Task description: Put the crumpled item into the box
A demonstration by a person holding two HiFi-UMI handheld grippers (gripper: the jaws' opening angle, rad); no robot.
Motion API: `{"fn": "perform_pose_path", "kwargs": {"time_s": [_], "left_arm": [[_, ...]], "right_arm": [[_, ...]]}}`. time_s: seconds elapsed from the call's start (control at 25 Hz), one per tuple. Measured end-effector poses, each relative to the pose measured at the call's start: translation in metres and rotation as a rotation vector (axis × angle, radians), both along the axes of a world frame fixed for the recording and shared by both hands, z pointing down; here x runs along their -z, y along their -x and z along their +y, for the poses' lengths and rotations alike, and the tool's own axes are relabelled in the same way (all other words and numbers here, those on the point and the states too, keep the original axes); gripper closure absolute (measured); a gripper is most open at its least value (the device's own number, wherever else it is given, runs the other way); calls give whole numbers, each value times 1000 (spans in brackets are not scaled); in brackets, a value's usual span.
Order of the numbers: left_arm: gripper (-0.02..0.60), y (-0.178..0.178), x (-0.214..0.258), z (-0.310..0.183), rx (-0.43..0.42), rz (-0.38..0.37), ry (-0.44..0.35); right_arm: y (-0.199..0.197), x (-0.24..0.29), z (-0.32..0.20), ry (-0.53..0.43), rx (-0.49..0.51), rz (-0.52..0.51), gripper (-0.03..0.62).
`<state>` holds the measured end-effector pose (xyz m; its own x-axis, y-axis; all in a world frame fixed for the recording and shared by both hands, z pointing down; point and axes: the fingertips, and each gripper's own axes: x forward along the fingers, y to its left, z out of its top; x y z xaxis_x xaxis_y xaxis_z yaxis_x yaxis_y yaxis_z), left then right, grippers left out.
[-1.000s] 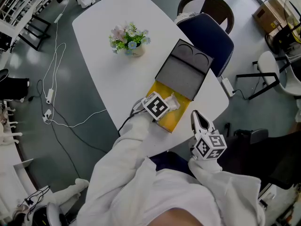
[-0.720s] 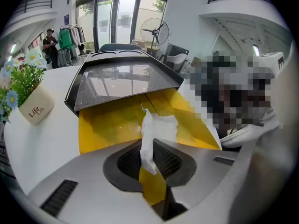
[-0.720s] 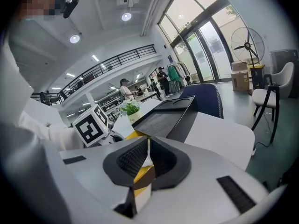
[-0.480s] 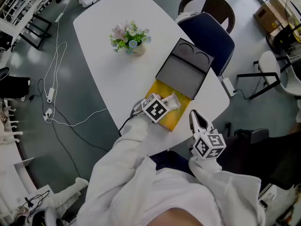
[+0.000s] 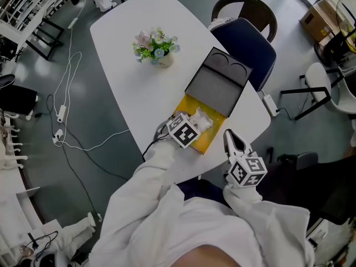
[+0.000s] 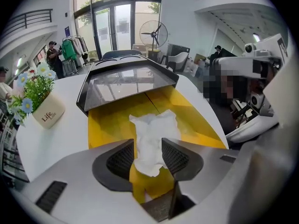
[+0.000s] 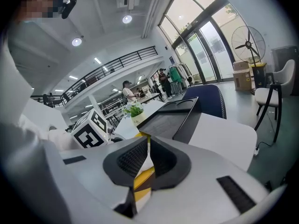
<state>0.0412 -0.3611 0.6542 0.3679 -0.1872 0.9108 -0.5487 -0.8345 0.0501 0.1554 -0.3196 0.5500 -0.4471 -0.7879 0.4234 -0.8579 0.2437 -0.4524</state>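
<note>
A white crumpled paper [image 5: 201, 119] [image 6: 154, 129] lies inside the yellow box [image 5: 213, 138] [image 6: 107, 125], which stands open with its black lid [image 5: 218, 82] raised at the far side. My left gripper [image 5: 192, 125] [image 6: 148, 146] hangs over the box's near edge. Its jaws are opening, and the paper's near end still sits between the pads. My right gripper [image 5: 230, 139] [image 7: 149, 146] hovers off the table's near right edge, shut, with nothing in it.
A small pot of flowers [image 5: 156, 48] [image 6: 39, 101] stands on the white table [image 5: 139, 93] beyond the box. A blue chair [image 5: 245, 43] is tucked at the table's far right. Cables [image 5: 67, 104] trail over the floor on the left.
The left gripper has slid back a little towards me. The paper now rests lower and more spread out in the yellow box. The right gripper has stayed put.
</note>
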Motion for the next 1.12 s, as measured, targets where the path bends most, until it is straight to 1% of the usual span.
{"fn": "perform_pose_path", "kwargs": {"time_s": [0.12, 0.2, 0.28, 0.52, 0.84, 0.96, 1.12], "left_arm": [[315, 3, 5, -3, 13, -8, -46], [282, 5, 8, -3, 34, -2, -70], [279, 7, 15, -4, 63, 24, -89], [279, 8, 47, 0, 141, 162, -126], [322, 13, 73, 13, 247, 327, -132], [348, 19, 83, 18, 286, 372, -142], [403, 27, 95, 25, 325, 416, -172]], "right_arm": [[0, 4, 2, -6, -1, -5, 553], [0, 6, 3, -12, -4, -8, 553], [-1, 8, 4, -19, -7, -9, 553], [-4, 16, 7, -43, -14, -2, 553], [-2, 32, 12, -87, -2, 7, 553], [0, 40, 16, -108, 2, 13, 553], [-2, 46, 21, -130, 2, 19, 553]]}}
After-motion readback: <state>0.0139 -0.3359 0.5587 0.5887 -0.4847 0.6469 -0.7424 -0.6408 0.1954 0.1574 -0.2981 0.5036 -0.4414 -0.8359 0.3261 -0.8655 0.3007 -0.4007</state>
